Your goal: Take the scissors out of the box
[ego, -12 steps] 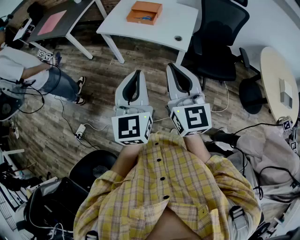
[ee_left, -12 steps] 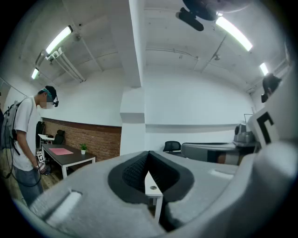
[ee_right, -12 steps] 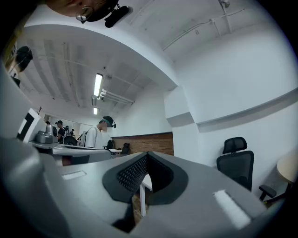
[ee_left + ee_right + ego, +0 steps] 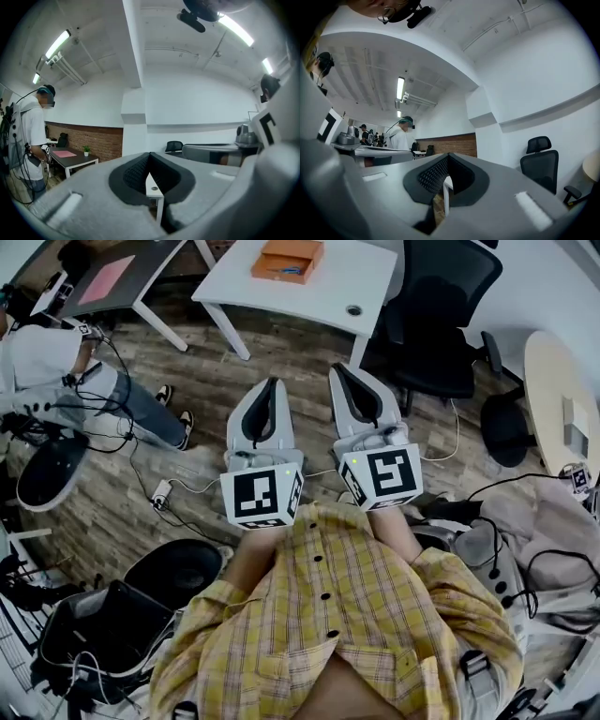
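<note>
- Two tools, left tool (image 4: 270, 395) and right tool (image 4: 345, 381), are held level and side by side with jaws fully together and empty, probably a carrying posture for the approach.
- Orange box (image 4: 288, 259) sits well ahead of both tips on the white surface (image 4: 309, 296); a blue glimpse inside is probably the scissors (image 4: 287, 270).

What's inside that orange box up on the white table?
The orange box holds a small blue thing, perhaps scissor handles; too small to tell. Its near wall may cover part of the inside.

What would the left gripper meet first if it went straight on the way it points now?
The left gripper would probably meet the white table first, near its front edge; the depth is unclear.
</note>
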`<state>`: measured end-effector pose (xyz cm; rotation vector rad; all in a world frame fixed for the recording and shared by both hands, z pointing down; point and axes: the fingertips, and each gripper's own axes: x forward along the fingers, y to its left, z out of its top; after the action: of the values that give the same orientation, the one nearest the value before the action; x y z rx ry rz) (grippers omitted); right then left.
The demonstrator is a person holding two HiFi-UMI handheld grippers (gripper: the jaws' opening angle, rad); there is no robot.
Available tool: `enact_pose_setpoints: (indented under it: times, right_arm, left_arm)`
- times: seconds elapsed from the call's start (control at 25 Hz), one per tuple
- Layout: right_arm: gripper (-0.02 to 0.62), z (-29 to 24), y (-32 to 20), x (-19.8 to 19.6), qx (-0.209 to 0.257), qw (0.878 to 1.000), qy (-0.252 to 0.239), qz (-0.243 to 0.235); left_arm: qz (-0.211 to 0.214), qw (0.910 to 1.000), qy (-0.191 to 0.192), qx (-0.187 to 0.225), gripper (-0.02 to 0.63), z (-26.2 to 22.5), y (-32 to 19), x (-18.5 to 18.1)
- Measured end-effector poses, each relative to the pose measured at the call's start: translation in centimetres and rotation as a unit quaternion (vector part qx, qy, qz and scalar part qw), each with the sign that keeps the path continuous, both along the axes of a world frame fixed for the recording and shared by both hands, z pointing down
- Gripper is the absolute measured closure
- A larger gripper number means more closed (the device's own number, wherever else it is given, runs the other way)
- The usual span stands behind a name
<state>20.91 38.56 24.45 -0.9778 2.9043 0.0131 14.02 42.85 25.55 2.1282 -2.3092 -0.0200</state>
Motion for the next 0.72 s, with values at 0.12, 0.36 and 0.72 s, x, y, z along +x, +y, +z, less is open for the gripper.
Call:
enact_pose_setpoints:
  times: [0.12, 0.36, 0.72]
  right_arm:
    - [0.592, 0.1, 0.0, 0.7, 0.003, 1.0, 0.005, -0.019]
    - [0.592, 0.6, -1.4, 4.8, 0.003, 1.0, -0.003, -0.03]
    - [0.592, 1.8, -2.3, 5.2, 0.015, 0.999, 0.01, -0.047]
  left_arm:
    - [-0.012, 0.9999, -0.003, 0.0, 0.604, 0.1, 0.0, 1.1]
    - [-0.035, 0.9993, -0.014, -0.006, 0.604, 0.9, -0.8, 5.1]
    - [-0.088, 0.9954, -0.013, -0.035, 0.603, 2.8, -0.7, 5.0]
